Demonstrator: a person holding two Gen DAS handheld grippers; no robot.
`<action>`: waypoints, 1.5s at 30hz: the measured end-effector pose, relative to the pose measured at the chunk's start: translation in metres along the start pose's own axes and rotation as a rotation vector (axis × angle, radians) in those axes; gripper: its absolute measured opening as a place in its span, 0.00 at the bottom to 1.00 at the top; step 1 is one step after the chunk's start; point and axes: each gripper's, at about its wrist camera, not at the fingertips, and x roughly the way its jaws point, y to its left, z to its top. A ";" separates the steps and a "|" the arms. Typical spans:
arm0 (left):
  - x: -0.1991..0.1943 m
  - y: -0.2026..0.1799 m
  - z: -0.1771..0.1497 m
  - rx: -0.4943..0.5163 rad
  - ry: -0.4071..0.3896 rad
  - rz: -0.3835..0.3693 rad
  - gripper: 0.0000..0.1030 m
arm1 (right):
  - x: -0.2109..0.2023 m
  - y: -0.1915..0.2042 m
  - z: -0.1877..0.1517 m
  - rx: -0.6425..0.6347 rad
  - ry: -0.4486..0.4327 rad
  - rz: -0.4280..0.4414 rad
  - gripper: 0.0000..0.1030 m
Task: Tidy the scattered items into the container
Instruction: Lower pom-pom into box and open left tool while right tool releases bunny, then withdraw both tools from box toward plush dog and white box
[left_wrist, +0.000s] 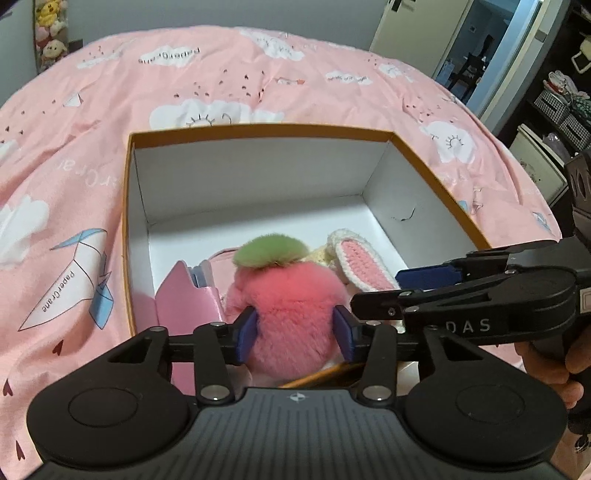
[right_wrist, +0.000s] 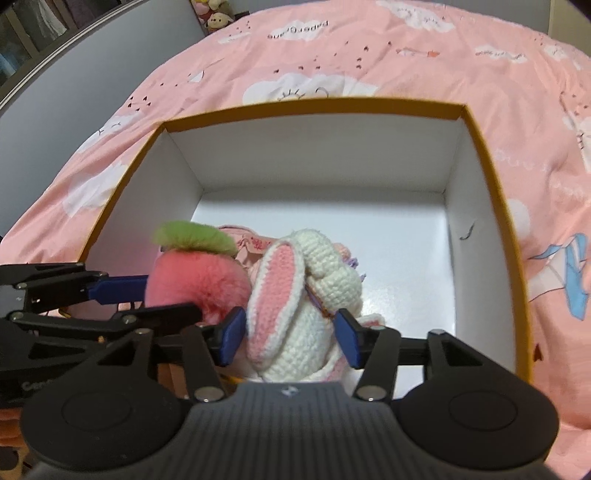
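Over an orange-rimmed white box (left_wrist: 129, 229) on a pink bedspread (left_wrist: 258, 74), the left gripper (left_wrist: 295, 328) brackets a fluffy pink strawberry plush (left_wrist: 291, 306), its jaws partly open. Only the right wrist view shows the right gripper (right_wrist: 291, 336) loosely flanking a crocheted bunny (right_wrist: 295, 314). Whether the pads touch either toy is unclear.

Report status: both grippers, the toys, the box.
Left gripper astride pink fluffy peach, over box. Right gripper astride crocheted bunny, same box. Grip unclear on both. Nothing blocking.
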 end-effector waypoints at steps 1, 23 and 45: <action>-0.002 -0.001 -0.001 0.005 -0.009 0.006 0.51 | -0.003 0.000 -0.001 -0.007 -0.012 -0.005 0.59; -0.061 -0.027 -0.048 0.063 -0.336 0.069 0.69 | -0.090 0.028 -0.081 -0.203 -0.508 -0.215 0.92; -0.059 -0.031 -0.099 0.184 -0.058 -0.030 0.71 | -0.096 0.005 -0.165 -0.105 -0.303 -0.147 0.94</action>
